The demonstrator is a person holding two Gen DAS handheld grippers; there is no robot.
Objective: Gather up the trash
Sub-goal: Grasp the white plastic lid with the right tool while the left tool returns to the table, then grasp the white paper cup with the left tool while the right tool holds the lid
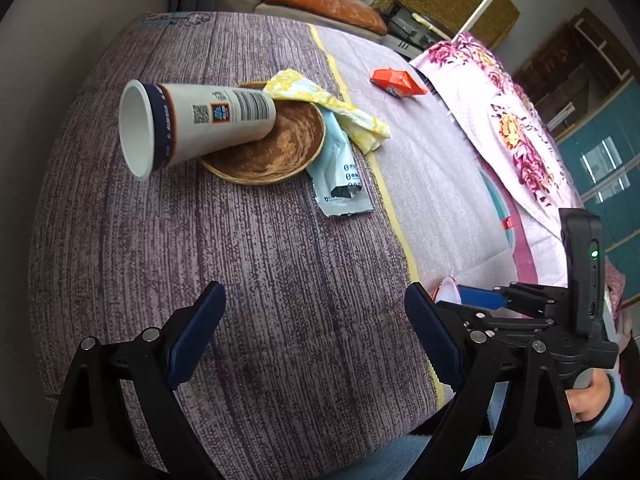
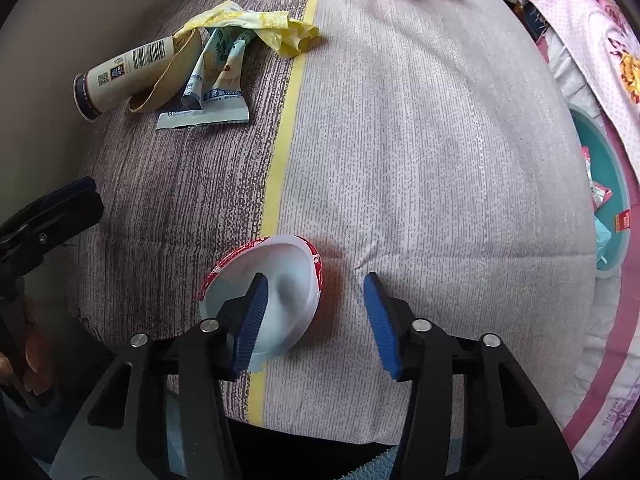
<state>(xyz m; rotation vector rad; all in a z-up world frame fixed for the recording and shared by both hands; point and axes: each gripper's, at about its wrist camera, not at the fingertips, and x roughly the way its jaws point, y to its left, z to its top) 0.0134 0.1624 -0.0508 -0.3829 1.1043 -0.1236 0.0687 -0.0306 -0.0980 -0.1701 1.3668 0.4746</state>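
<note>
Right tongs part-closed, straddling tub wall, not yet pinching; tub on bed near you. Left tongs wide, empty. Basin lies right.

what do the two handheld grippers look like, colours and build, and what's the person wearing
Both the left gripper and the right gripper are black plastic linkages with silver pivot rivets and ribbed blue pads on the jaws. A black module with a green light sits on the right one. The person's sleeve is light blue.
</note>
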